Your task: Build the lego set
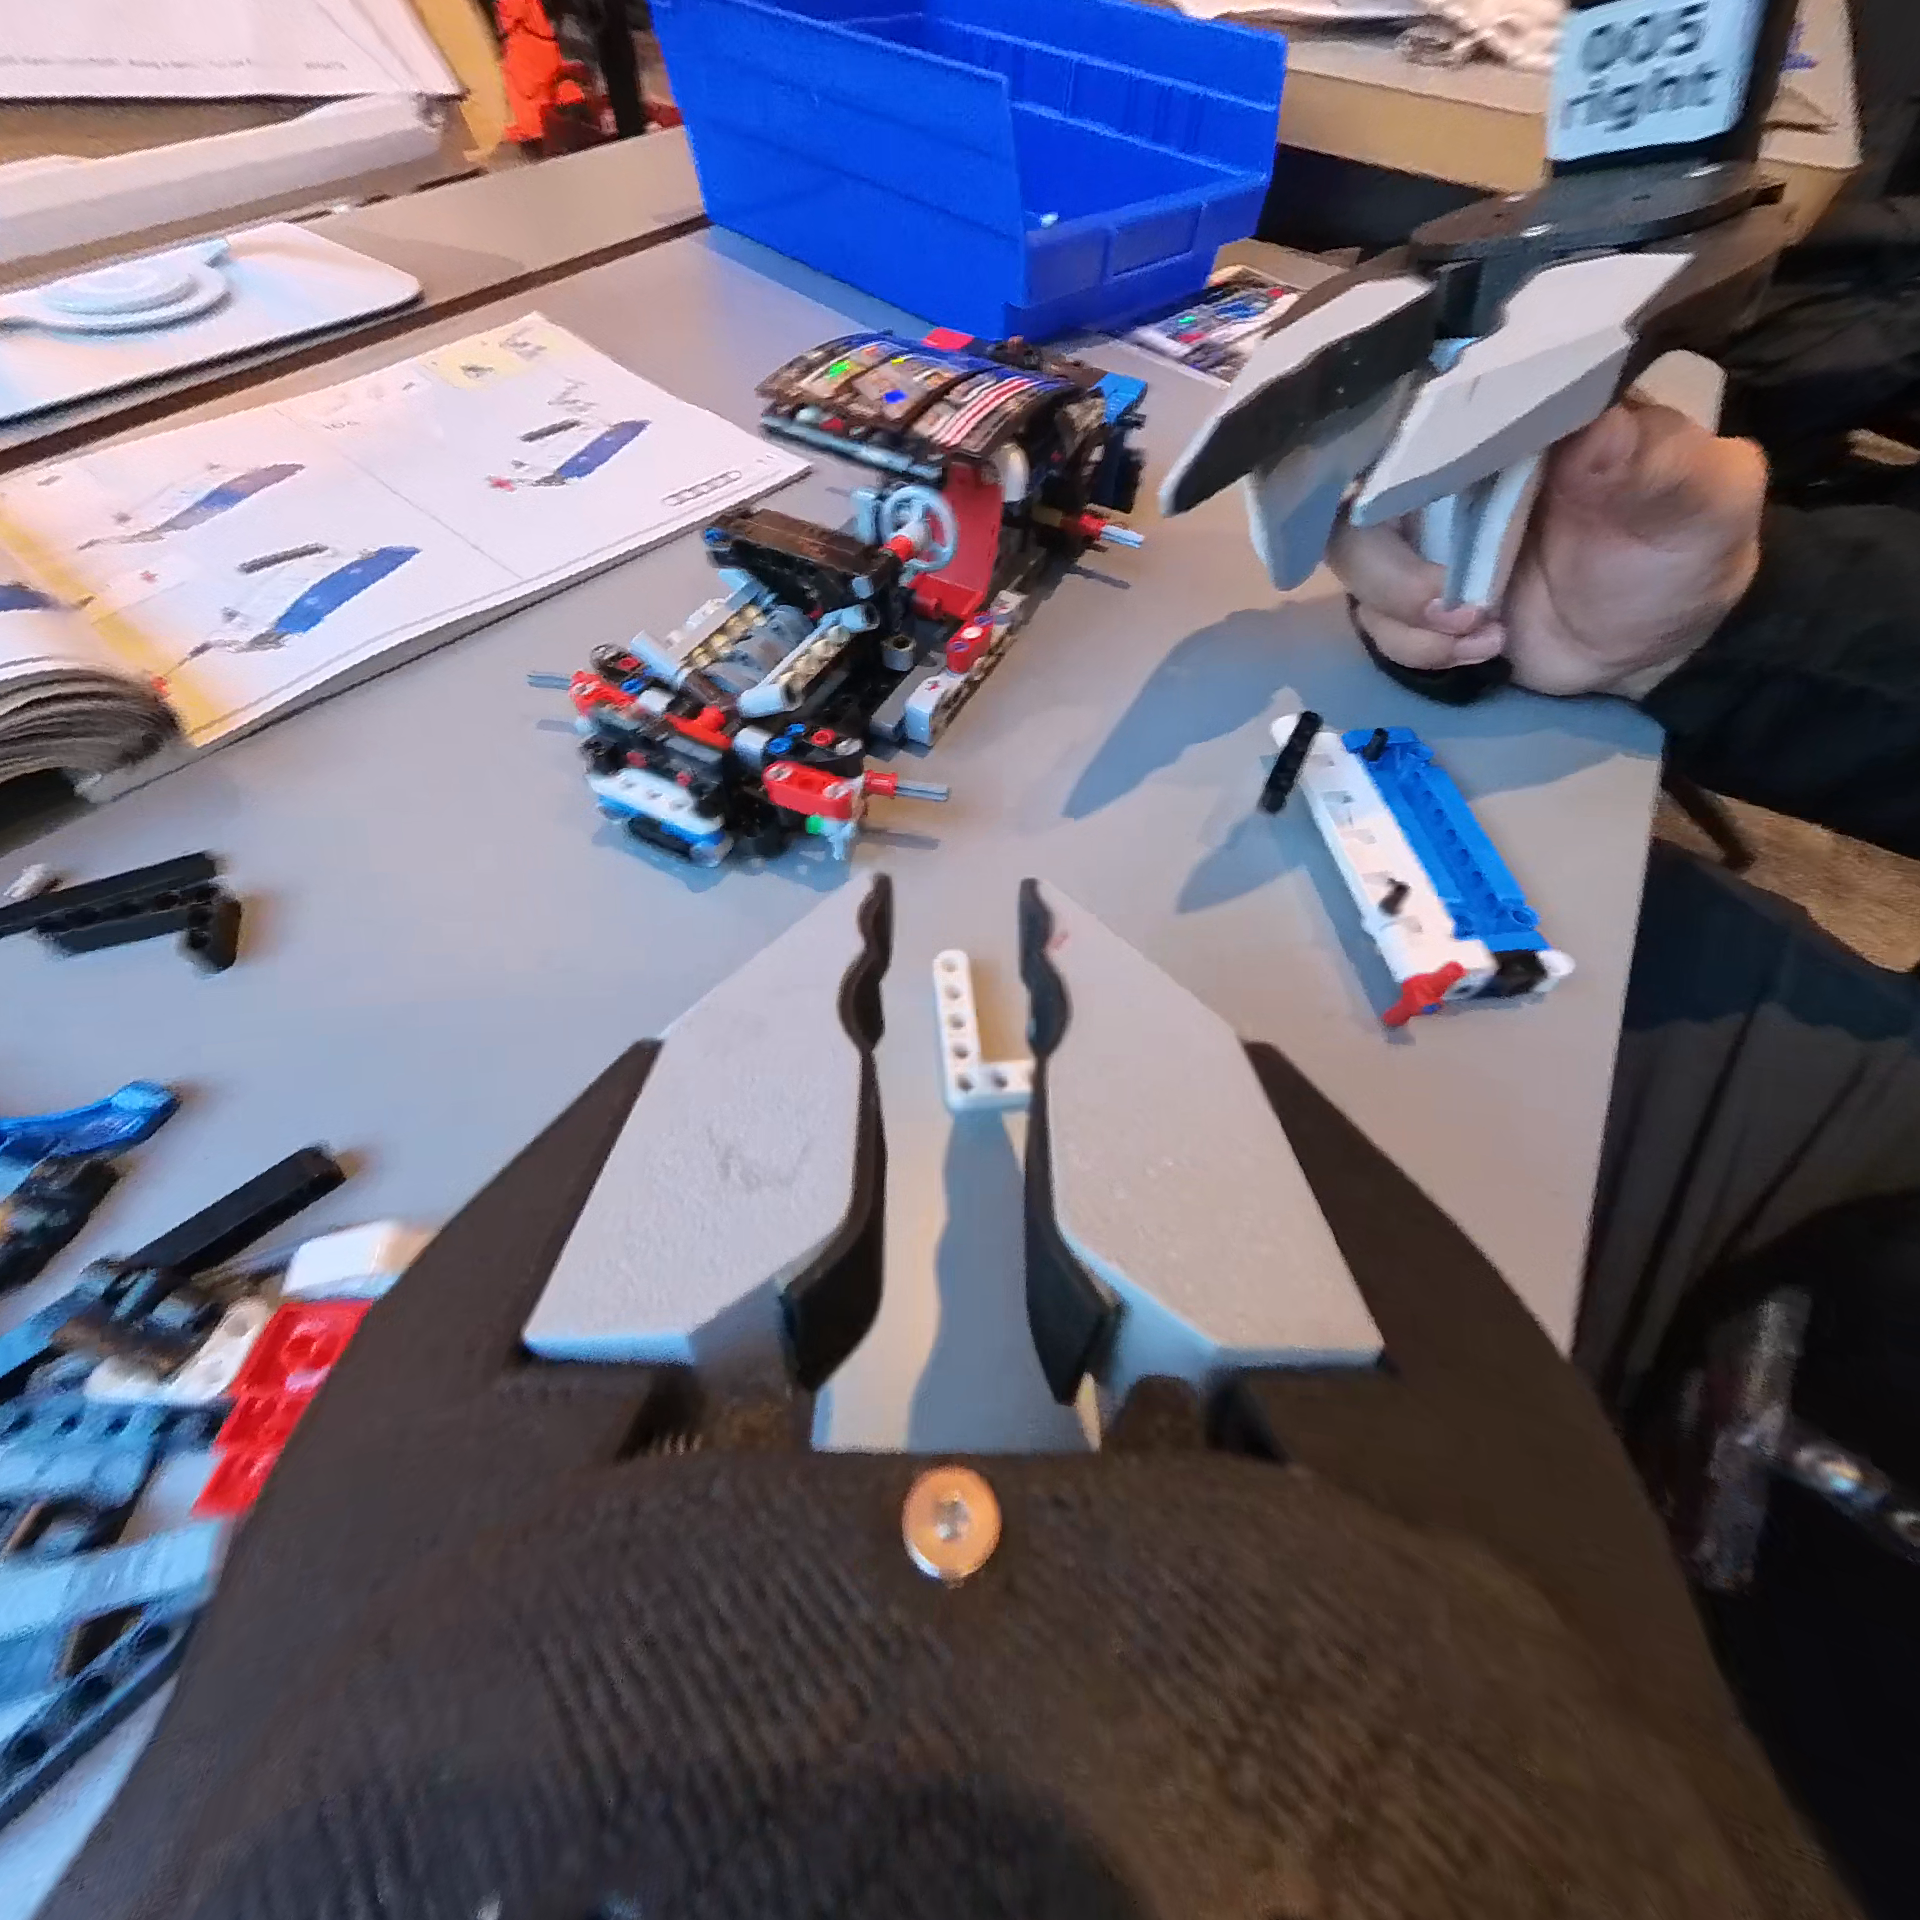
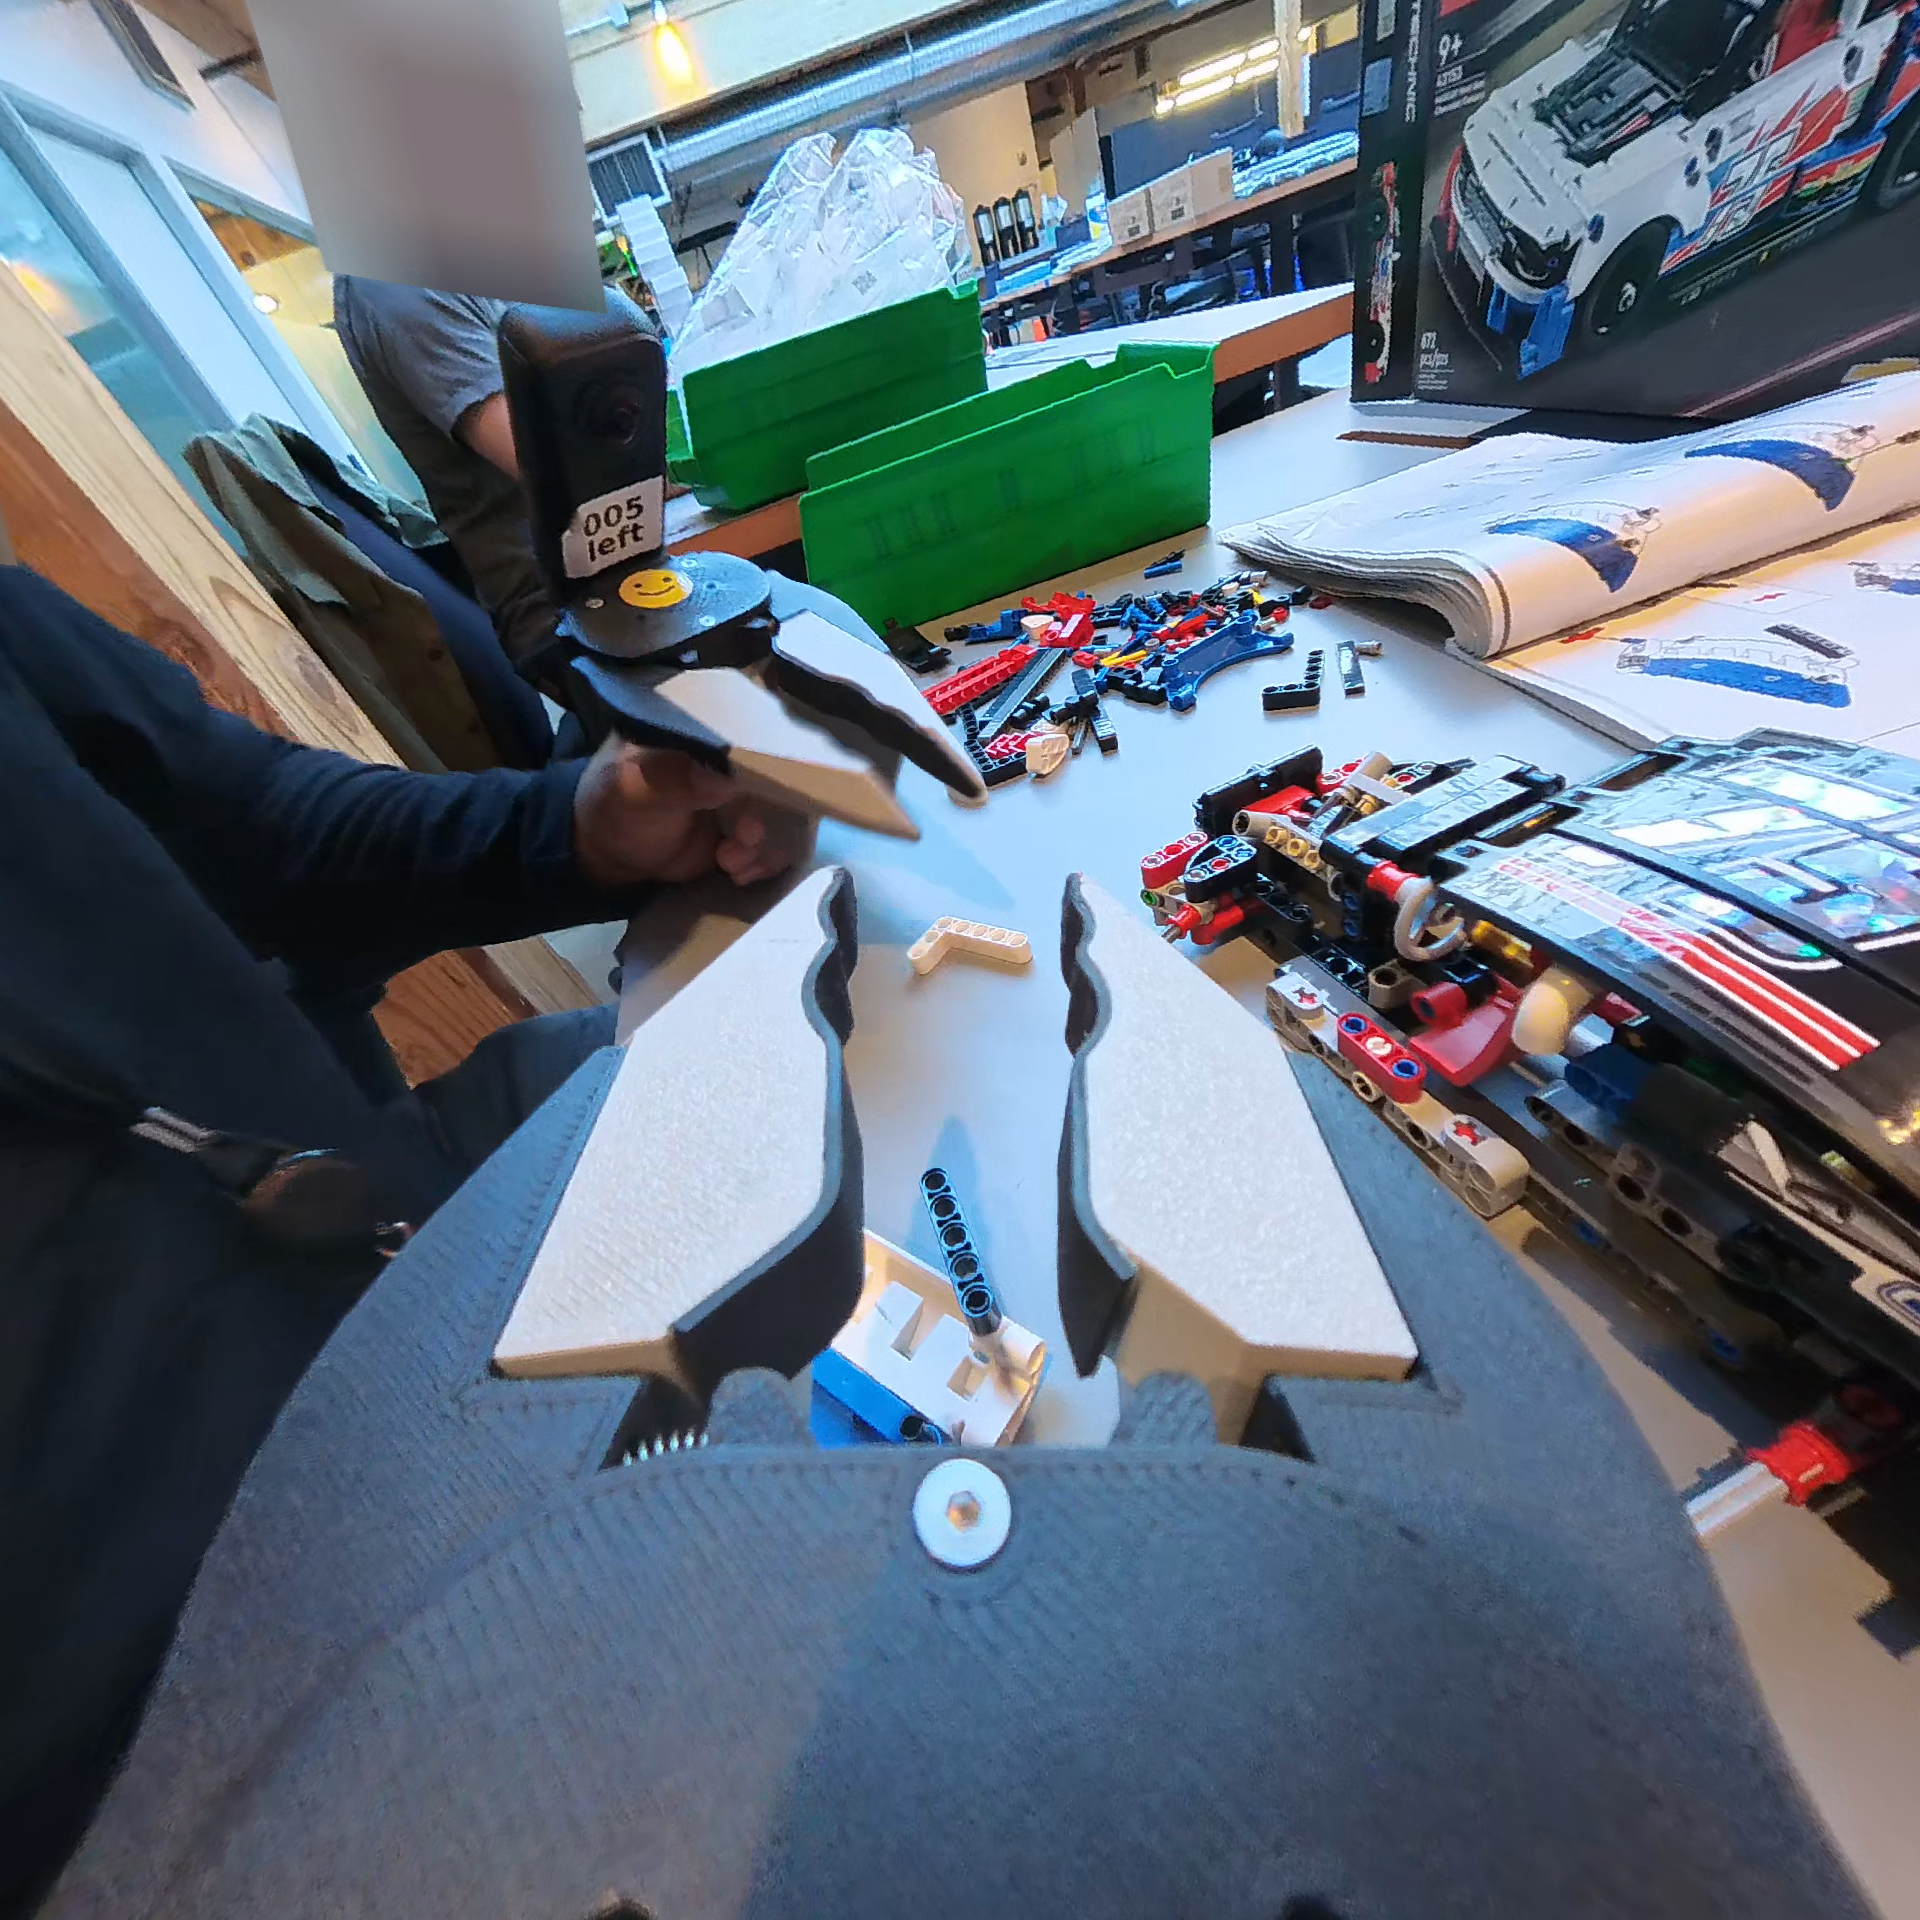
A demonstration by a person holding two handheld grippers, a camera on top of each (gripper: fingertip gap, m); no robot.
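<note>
White L-beam [image 1: 971, 1039] framed between parted, empty left gripper [image 1: 956, 904] fingers.
Right gripper [image 2: 956, 894] was likewise held open, empty; the beam's long arm should be pinched squarely.

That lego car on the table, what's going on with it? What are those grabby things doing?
A person is building the lego car using a gripper in each hand. The car is half built and sits on the grey table beside the open instruction booklet. The left gripper is open, held above a small white L-shaped piece that lies on the table. The right gripper is open too, empty, over a blue and white panel.
</note>
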